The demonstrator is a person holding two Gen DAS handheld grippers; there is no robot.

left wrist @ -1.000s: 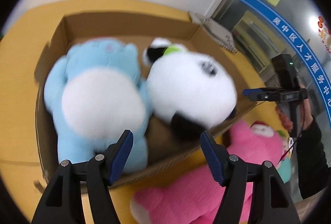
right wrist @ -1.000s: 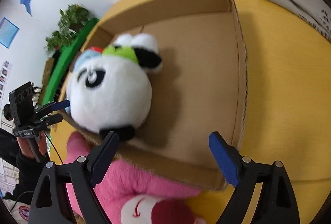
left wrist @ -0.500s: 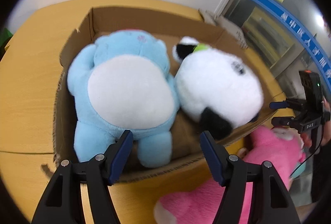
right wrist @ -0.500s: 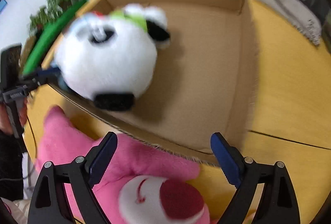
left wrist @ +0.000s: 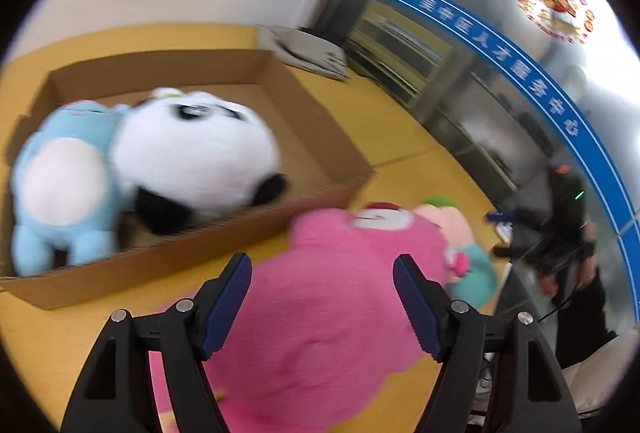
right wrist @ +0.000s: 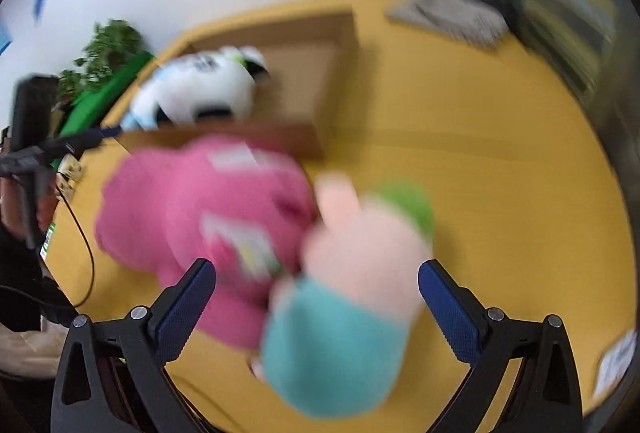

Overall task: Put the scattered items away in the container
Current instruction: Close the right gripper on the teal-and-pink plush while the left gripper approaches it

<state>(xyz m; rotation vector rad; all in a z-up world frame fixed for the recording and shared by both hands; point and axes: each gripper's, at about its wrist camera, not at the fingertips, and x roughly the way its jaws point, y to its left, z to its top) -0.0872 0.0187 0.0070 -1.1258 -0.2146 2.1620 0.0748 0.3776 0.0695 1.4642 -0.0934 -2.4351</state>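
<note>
Pink plush: I see it lying on the yellow tabletop just outside the near wall of the cardboard box. Its long axis runs from my left gripper away toward the box corner, with the white muzzle at the far end. Blurred, so I can't tell finer detail.
Peach-and-teal plush: on the table touching the pink one, on its right in the right wrist view; its teal part is nearest the camera and its green-topped end points away toward the box.
Box contents: a panda plush and a light blue plush lie side by side inside, pressed together, bellies up.
Left gripper: my jaws are opening; the pink plush sits below and between the blue pads, and I see no pad pressing on it.
Right gripper: jaws opening to their widest, hanging over both plushes where they meet, pads clear of them.
Left view only: the blue plush in full, a glass partition with a blue banner, and the right gripper in a hand at far right.
Right view only: a potted plant and a green bar against the white wall.
Both views: grey folded papers on the table's far edge.
</note>
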